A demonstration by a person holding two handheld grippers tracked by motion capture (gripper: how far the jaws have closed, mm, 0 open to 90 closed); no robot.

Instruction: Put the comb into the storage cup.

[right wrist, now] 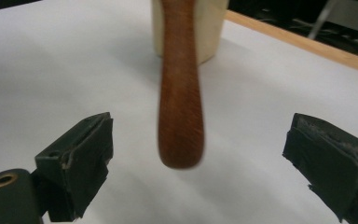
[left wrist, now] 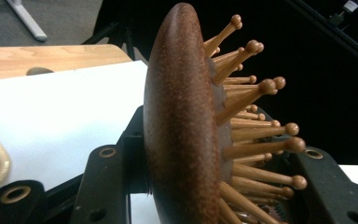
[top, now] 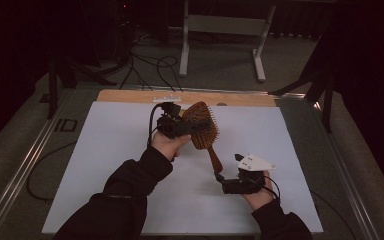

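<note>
One wooden hairbrush (top: 202, 127), mid-frame above the white tabletop (top: 105, 165), is yours to lose: your left gripper (top: 176, 124) has its jaws clamped across the head, pins out to the right in the left gripper view, while your right gripper (top: 230, 184) at lower right stands w/ jaws wide, handle (right wrist: 180, 102) hanging free btwn the pads, touching neither. Risk: w/ one grip only, on a rounded back, the brush could pivot or slip out and drop to the sheet if you tilt that wrist. Count: 1 brush, 2 grippers, 1 cream container (right wrist: 214, 28) behind the handle.
</note>
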